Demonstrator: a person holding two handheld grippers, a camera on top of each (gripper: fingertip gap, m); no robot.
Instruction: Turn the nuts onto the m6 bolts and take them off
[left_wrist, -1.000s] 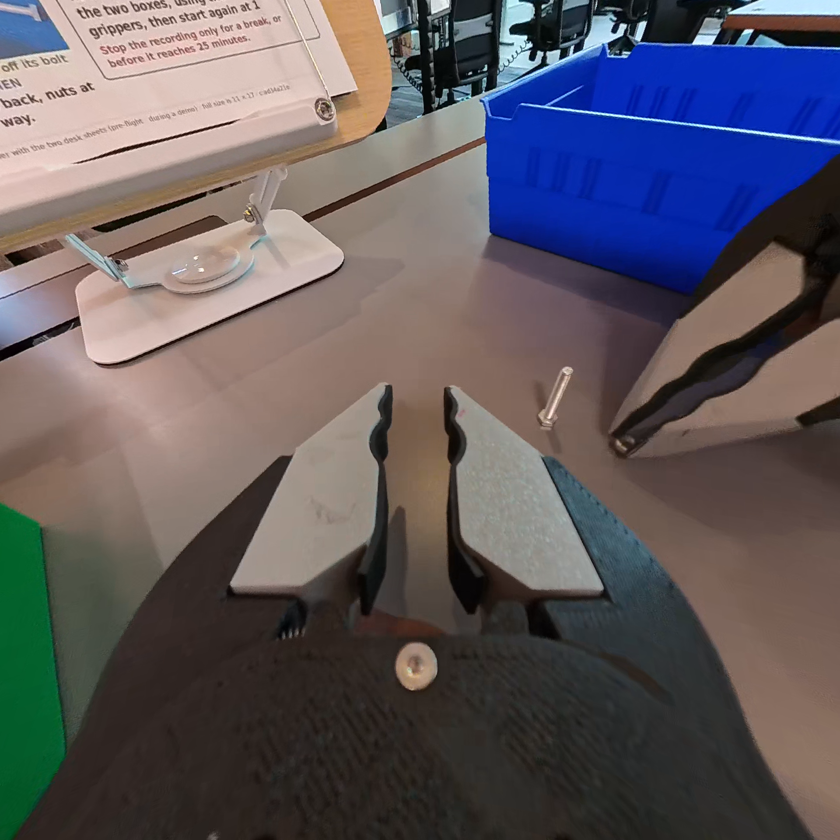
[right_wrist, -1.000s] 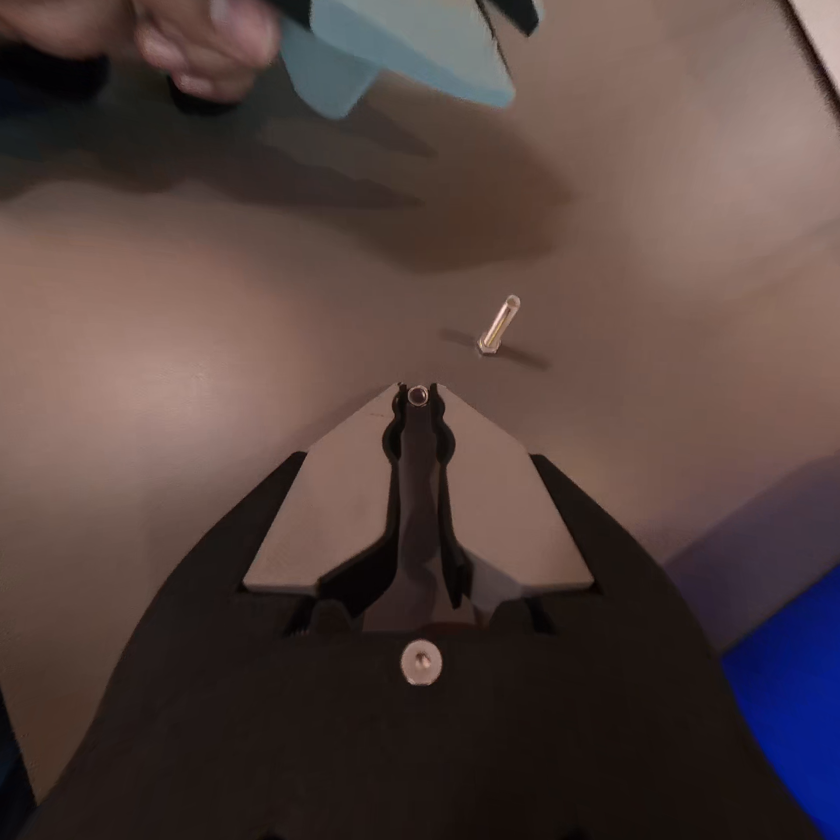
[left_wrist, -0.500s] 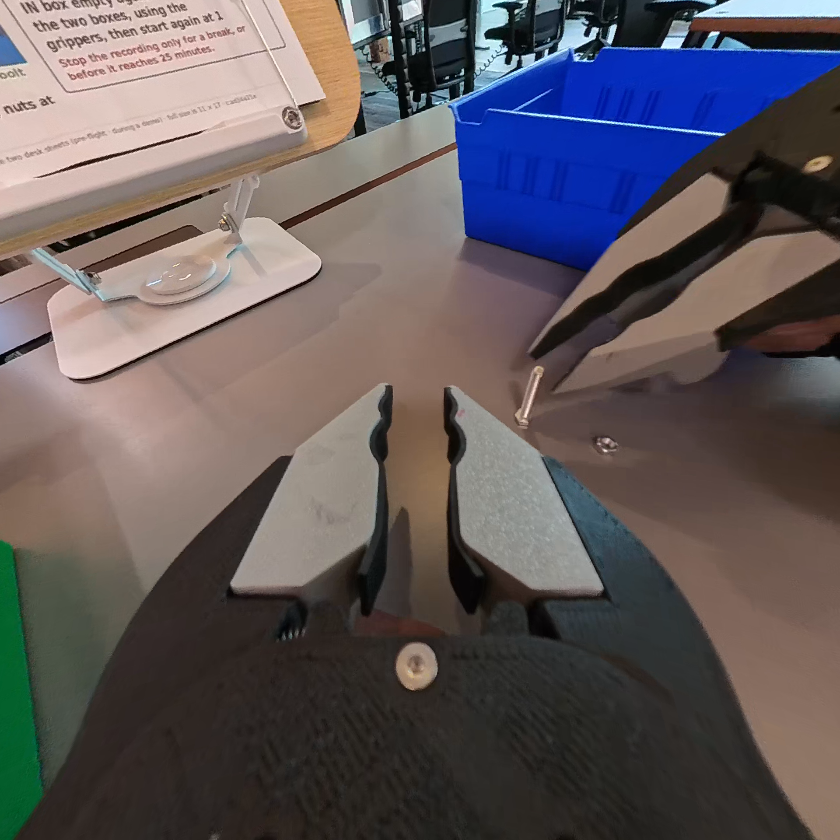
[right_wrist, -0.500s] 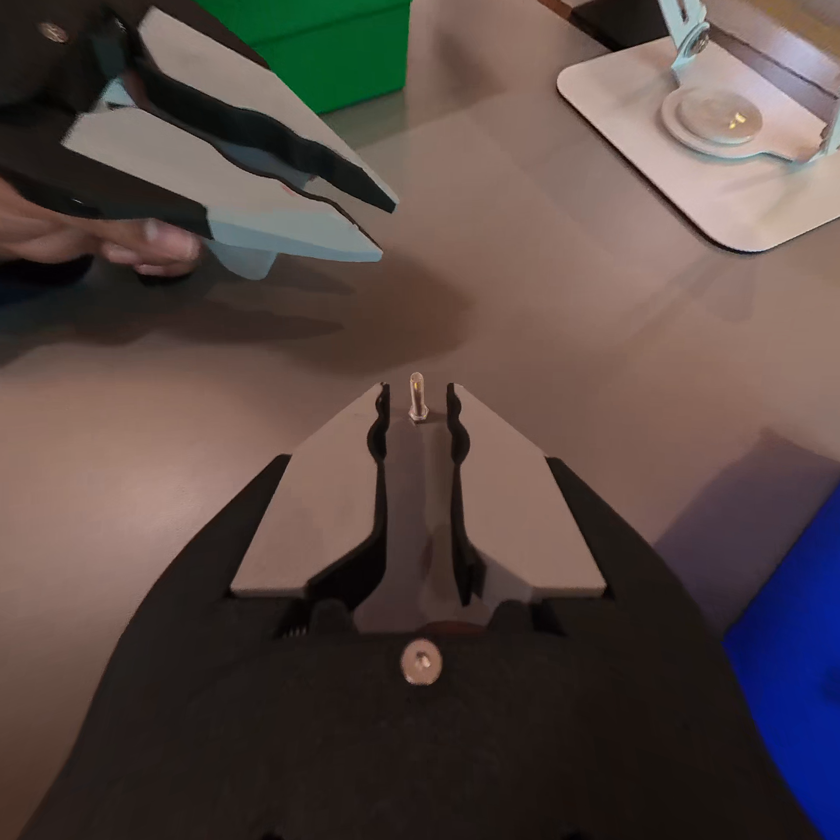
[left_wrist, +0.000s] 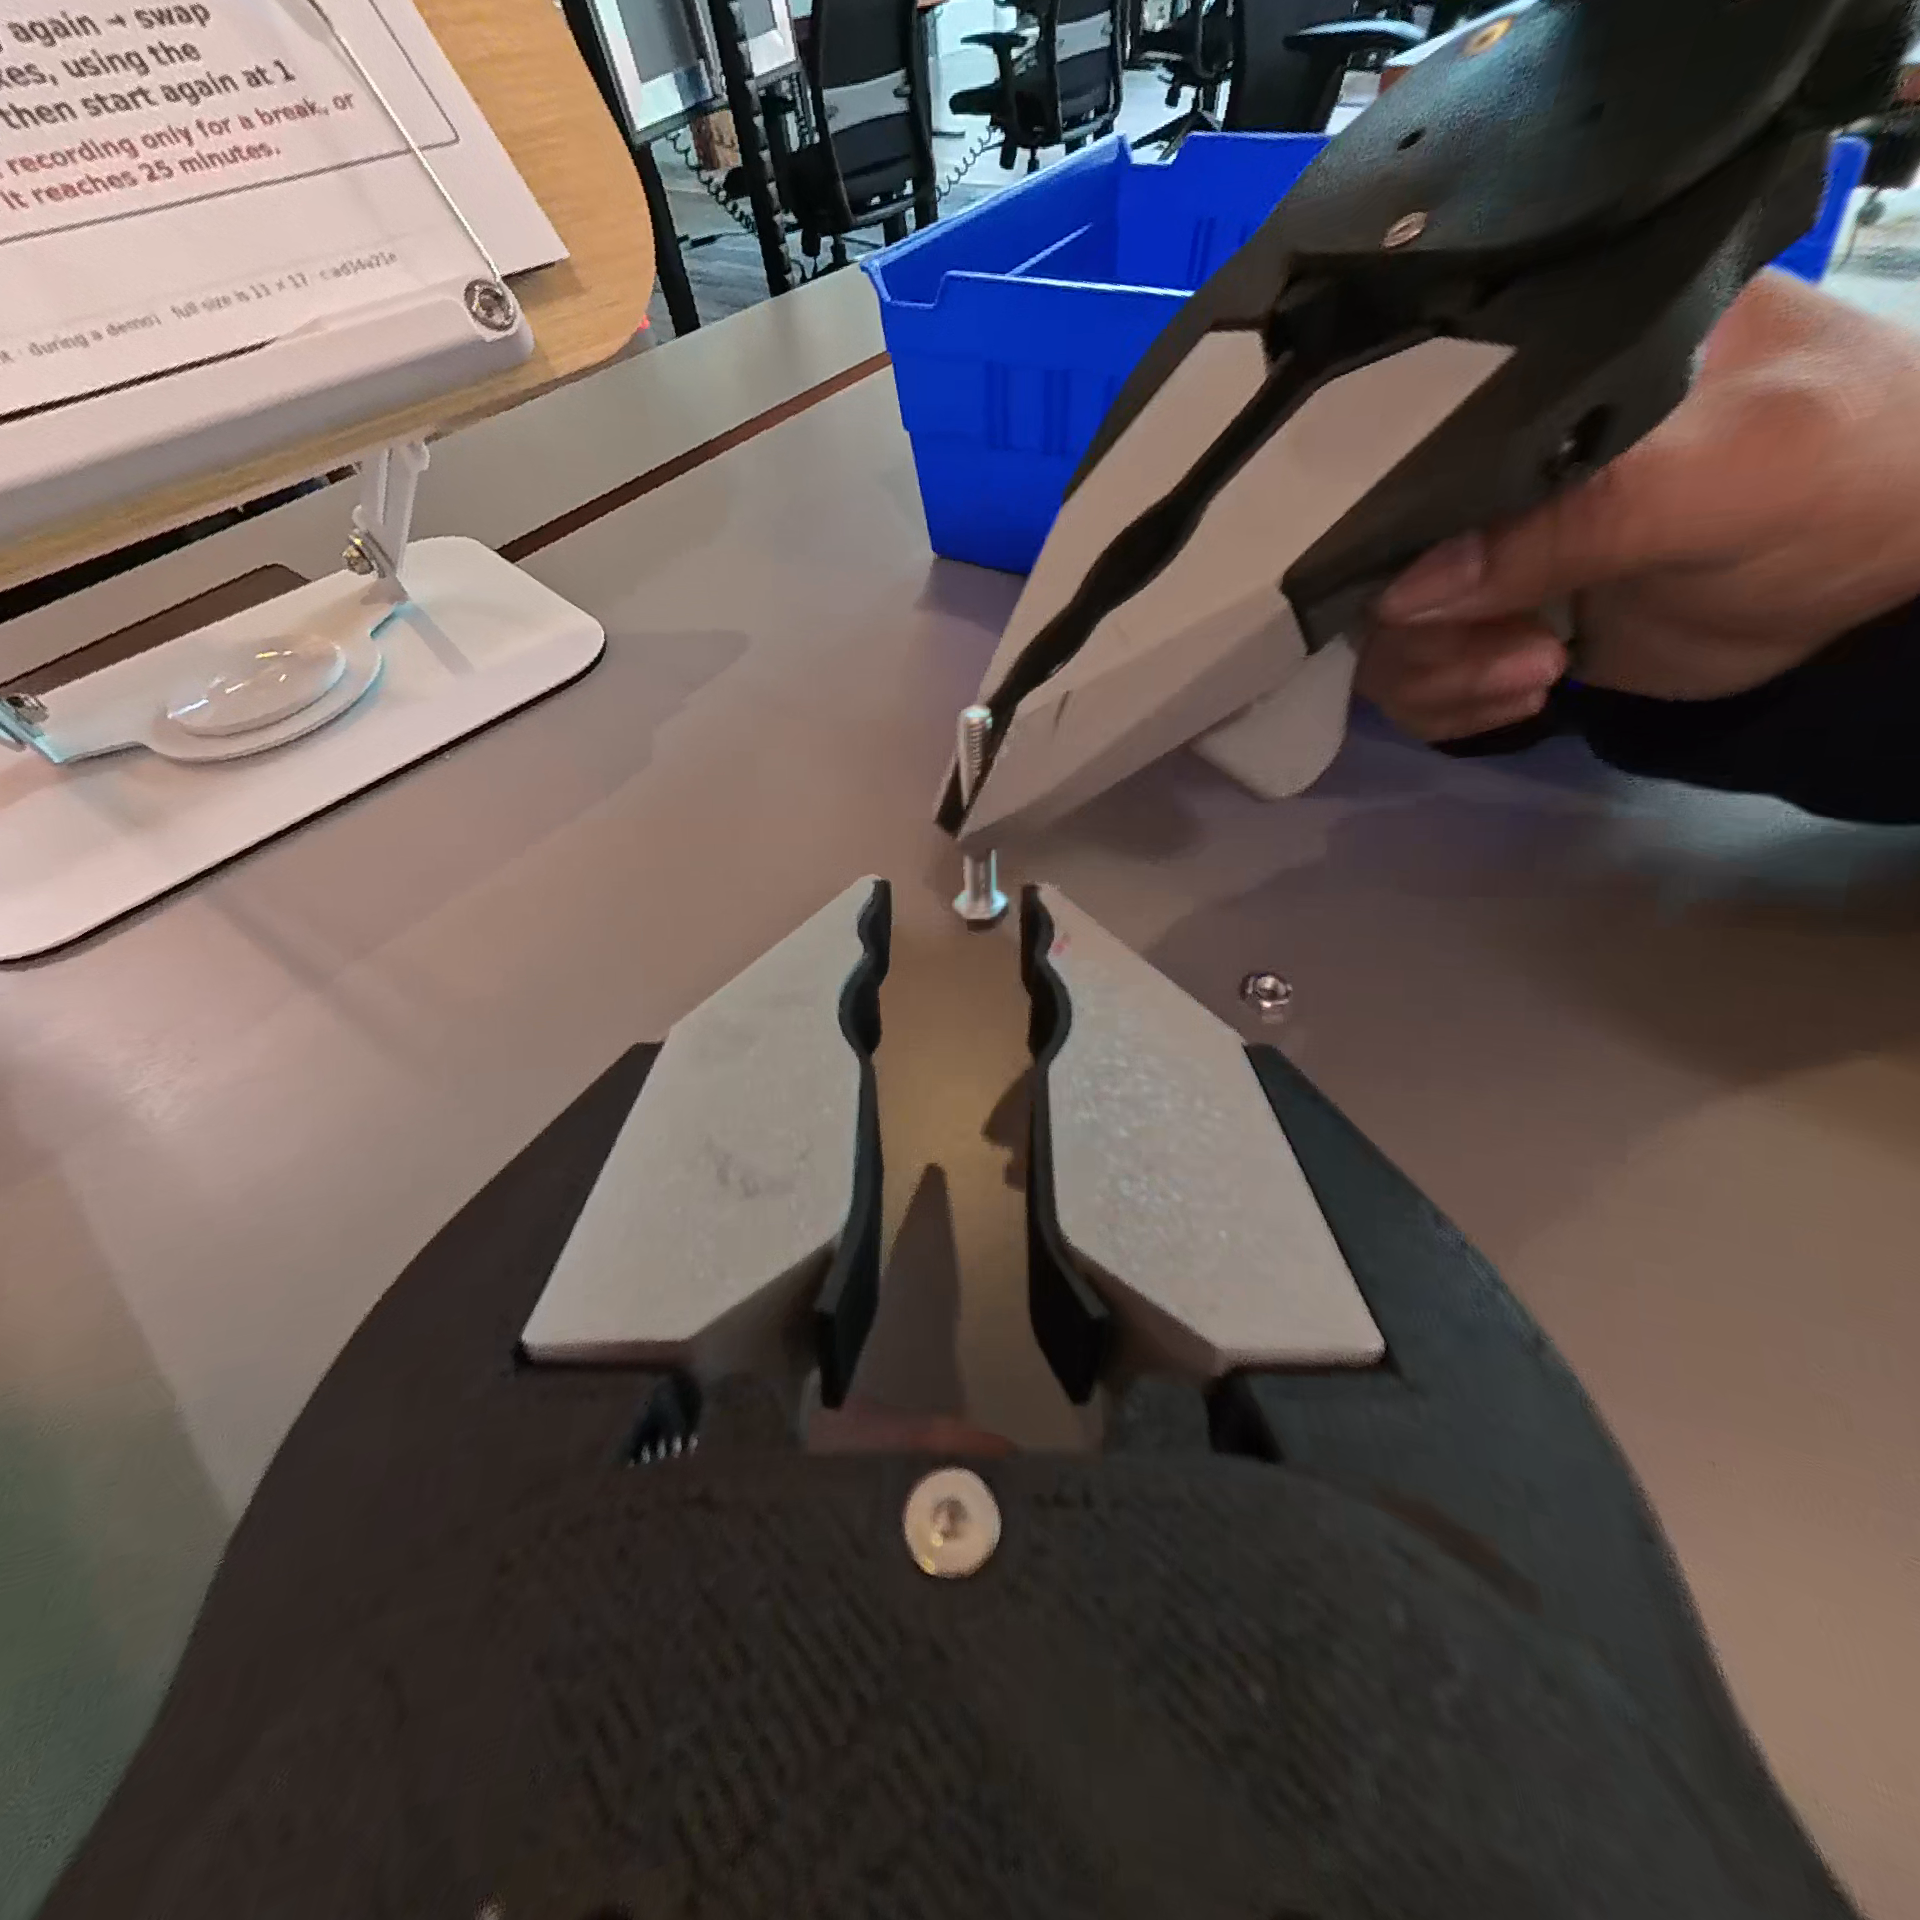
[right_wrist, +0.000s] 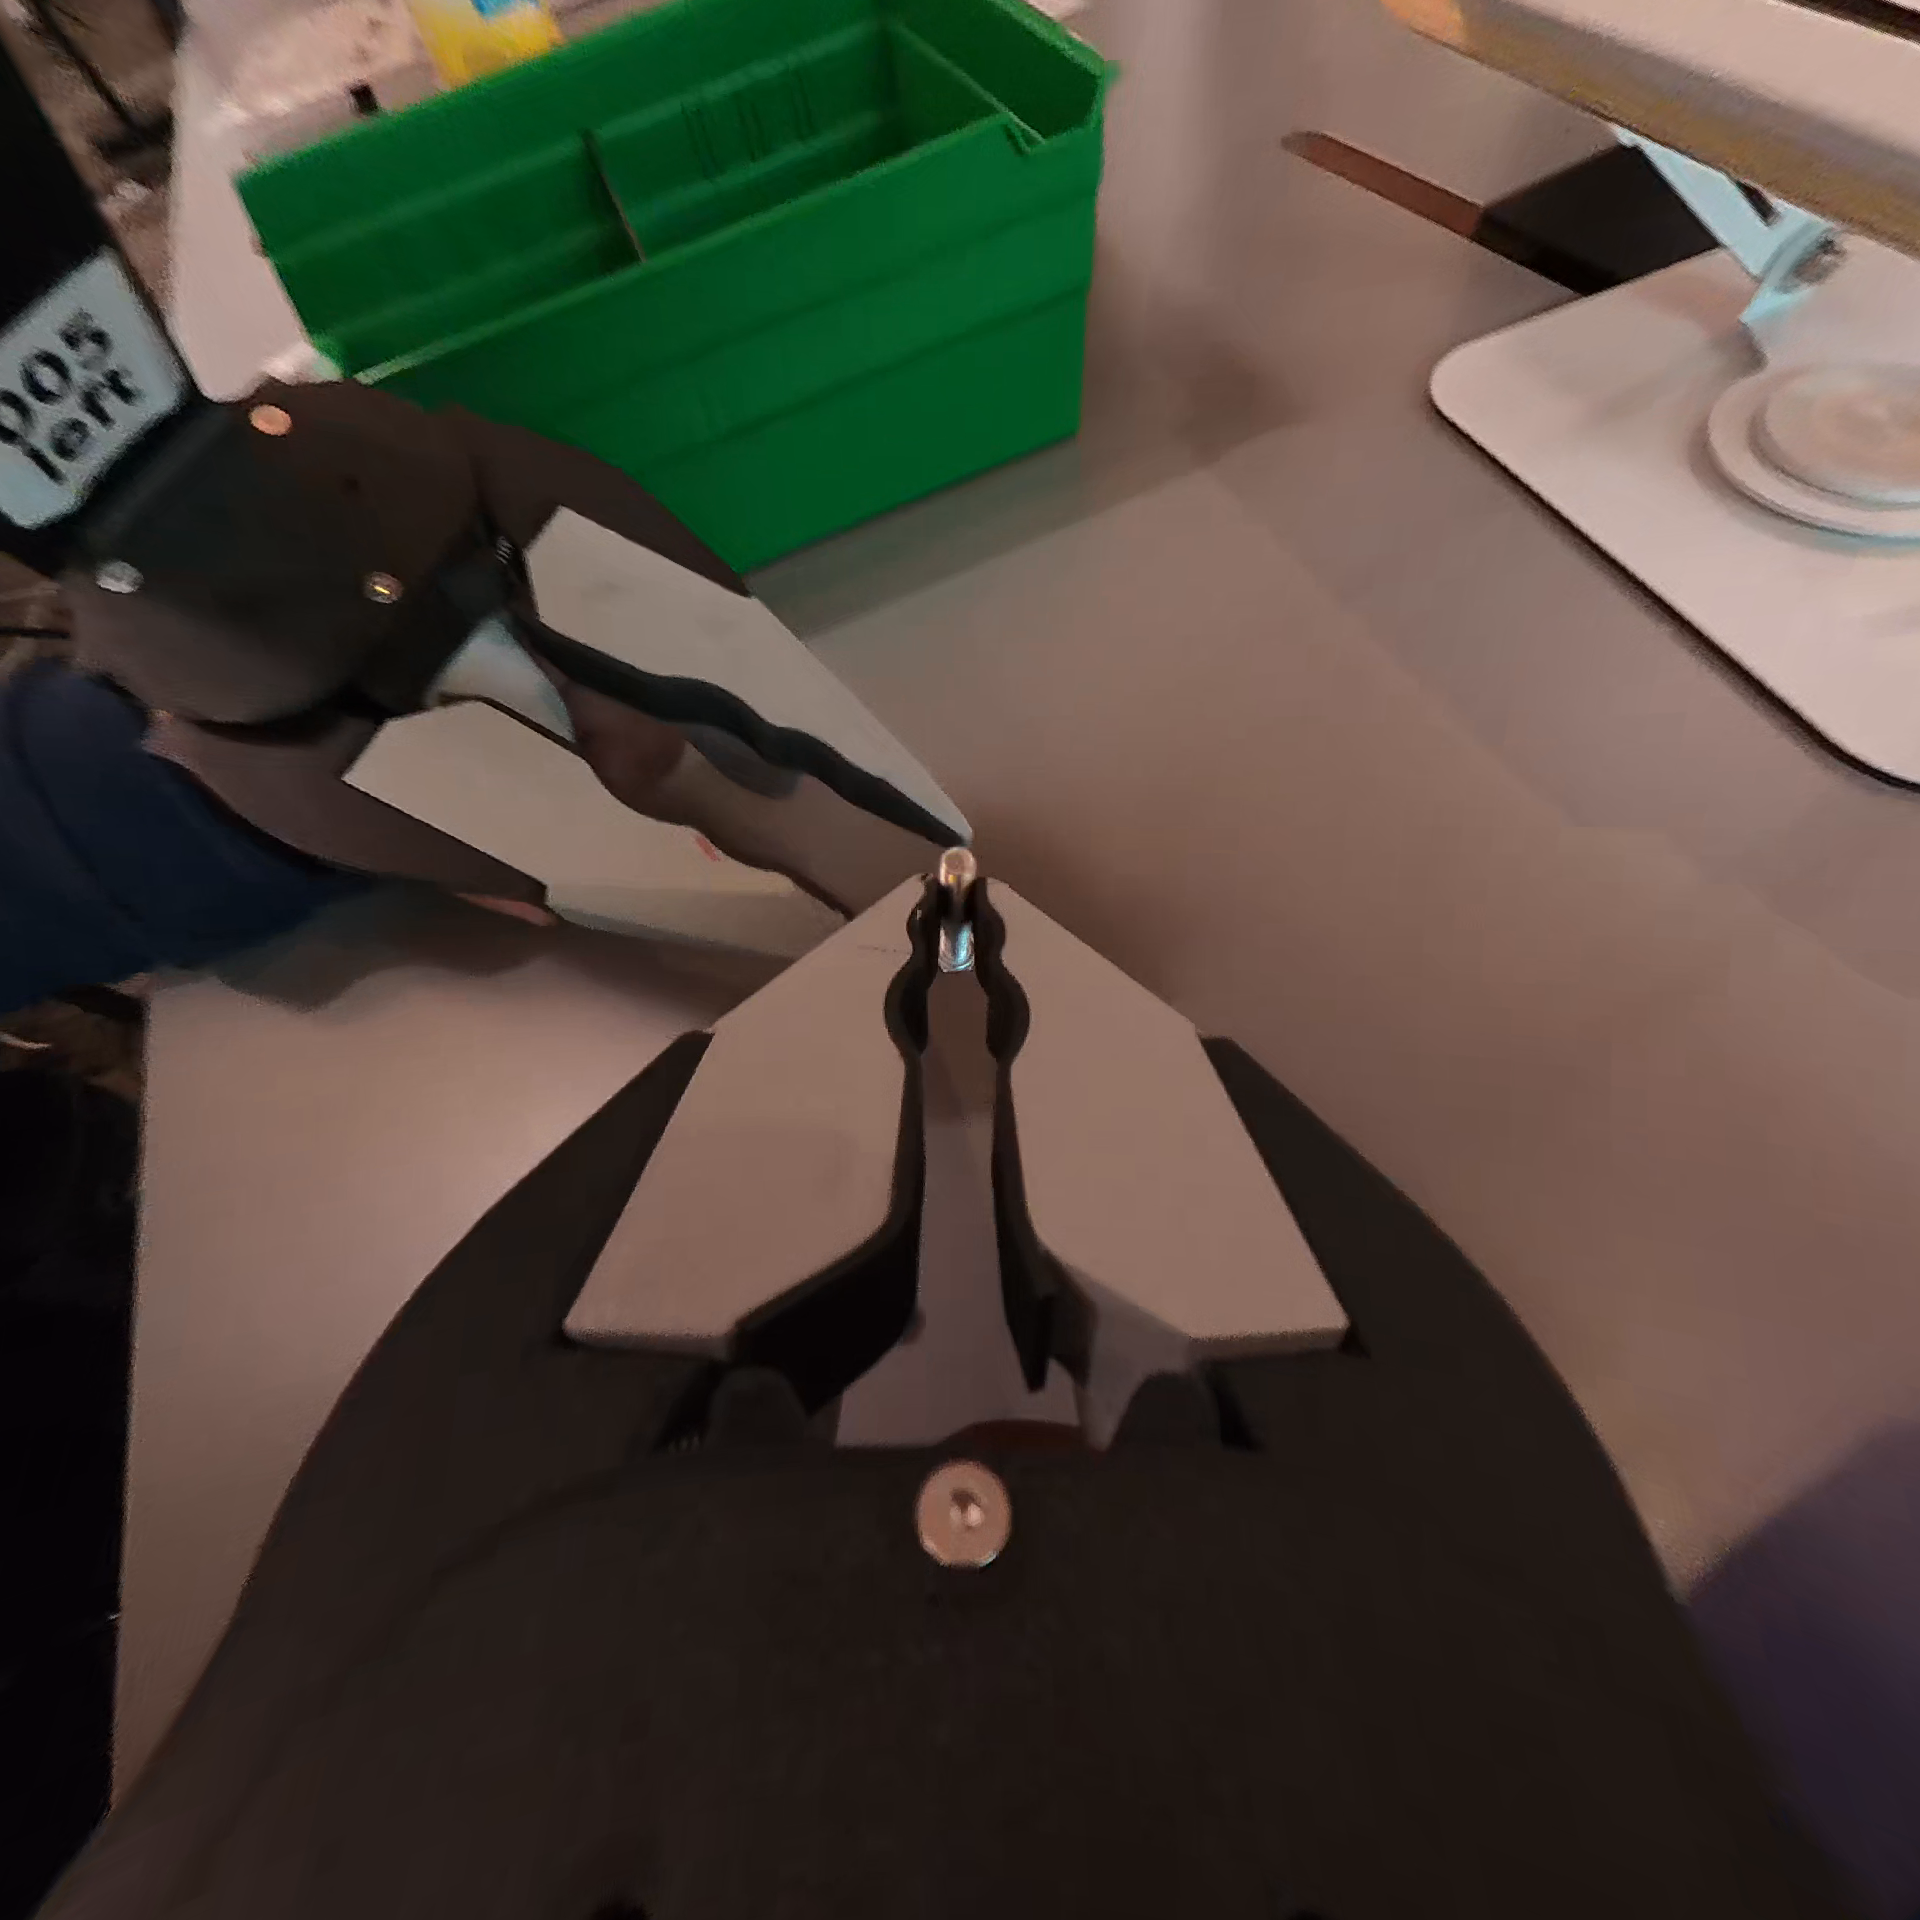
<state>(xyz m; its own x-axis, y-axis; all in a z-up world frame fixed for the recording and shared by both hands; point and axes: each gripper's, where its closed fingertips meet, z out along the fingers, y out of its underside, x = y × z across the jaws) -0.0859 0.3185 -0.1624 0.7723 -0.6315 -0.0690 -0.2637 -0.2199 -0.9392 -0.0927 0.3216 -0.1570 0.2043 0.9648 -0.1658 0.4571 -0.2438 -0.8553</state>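
Note:
My right gripper (right_wrist: 954, 909) is shut on a silver bolt (right_wrist: 954, 940), gripped by its shaft. In the left wrist view the bolt (left_wrist: 977, 883) stands upright with its head down, close above the grey table (left_wrist: 727, 790), and the right gripper (left_wrist: 961, 816) comes in from the upper right. My left gripper (left_wrist: 956, 904) is open and holds nothing. The bolt head sits just ahead of its fingertips (left_wrist: 1039, 914), and no pad presses on it. The left gripper also shows in the right wrist view (right_wrist: 894, 862). A silver nut (left_wrist: 1268, 992) lies loose on the table to the right.
A blue bin (left_wrist: 1039, 395) stands at the back right of the left wrist view. A green bin (right_wrist: 727, 260) stands behind the left gripper. A white document stand (left_wrist: 312, 665) with a printed sheet stands at the left. A person's hand (left_wrist: 1662, 582) holds the right gripper. The tips of both grippers are at nearly the same place.
My right gripper let the nut go onto the table, opened around the lying bolt, shut on it and raised it upright. My left gripper stayed open and now sits at the bolt head.

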